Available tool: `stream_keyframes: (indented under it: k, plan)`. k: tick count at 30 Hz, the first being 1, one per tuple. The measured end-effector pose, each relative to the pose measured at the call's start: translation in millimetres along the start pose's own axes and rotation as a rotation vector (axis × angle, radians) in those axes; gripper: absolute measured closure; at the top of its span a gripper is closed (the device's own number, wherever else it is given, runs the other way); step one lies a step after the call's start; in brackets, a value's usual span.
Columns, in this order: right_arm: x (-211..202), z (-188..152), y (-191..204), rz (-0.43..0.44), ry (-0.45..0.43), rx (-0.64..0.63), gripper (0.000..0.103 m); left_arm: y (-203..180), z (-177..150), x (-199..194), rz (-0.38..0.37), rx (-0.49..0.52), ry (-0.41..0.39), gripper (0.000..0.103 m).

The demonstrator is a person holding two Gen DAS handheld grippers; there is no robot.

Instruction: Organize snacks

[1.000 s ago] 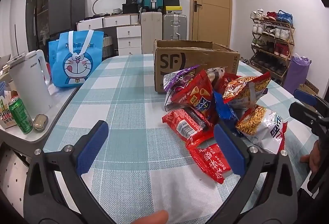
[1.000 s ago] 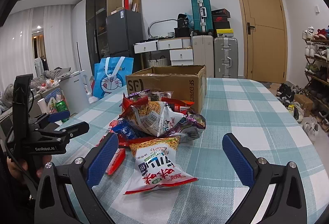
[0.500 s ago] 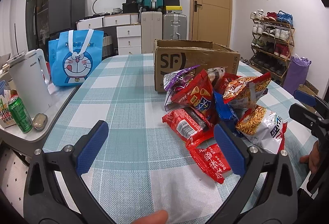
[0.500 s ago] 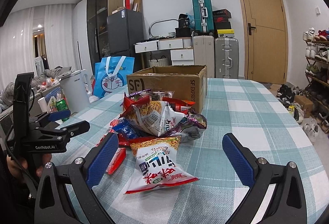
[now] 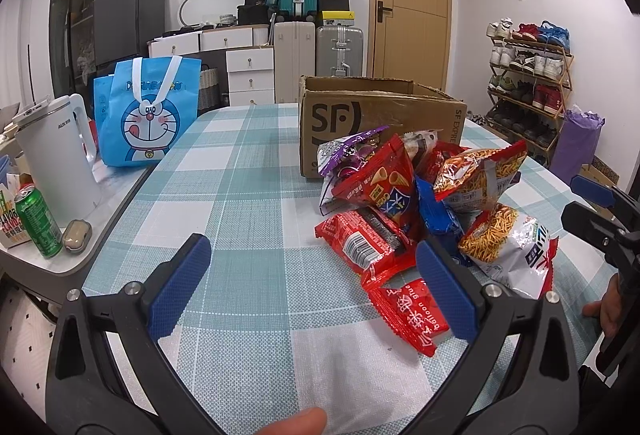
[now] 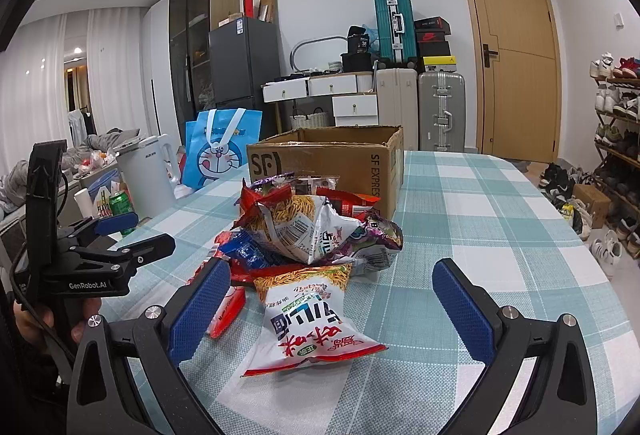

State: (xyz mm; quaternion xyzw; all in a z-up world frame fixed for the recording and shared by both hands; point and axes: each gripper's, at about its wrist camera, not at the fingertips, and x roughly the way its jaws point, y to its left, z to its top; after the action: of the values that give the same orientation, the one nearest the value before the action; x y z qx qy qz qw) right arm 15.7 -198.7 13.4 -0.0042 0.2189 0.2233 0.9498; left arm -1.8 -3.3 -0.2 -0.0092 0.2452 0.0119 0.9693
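Checked tablecloth [image 5: 248, 195], snack pile [image 5: 420, 203] before cardboard box [image 5: 380, 115] — both grippers' fingers apart, left gripper [image 5: 312, 291], right gripper [image 6: 332, 309].

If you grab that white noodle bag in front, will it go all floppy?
Probably a bit. The noodle bag looks puffy and crinkly, so it may squash and crackle. It is likely light for its size. Its shiny film might slip in the open right tool.

The cardboard box [image 5: 380, 123] reads "SF EXPRESS"; the left claw [image 6: 120, 235] reads "GenRobot.AI".
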Motion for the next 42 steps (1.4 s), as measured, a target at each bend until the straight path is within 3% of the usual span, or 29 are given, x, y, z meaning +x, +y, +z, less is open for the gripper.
stream_keyframes:
  k: [22, 42]
  plan:
    - [-0.2, -0.8, 0.5, -0.003, 0.002, -0.005, 0.0, 1.0, -0.2, 0.3, 0.0, 0.0, 0.001, 0.001]
    - [9.7, 6.1, -2.1, -0.052, 0.076, -0.005, 0.0, -11.7, -0.6, 6.4, -0.037, 0.053, 0.055, 0.001]
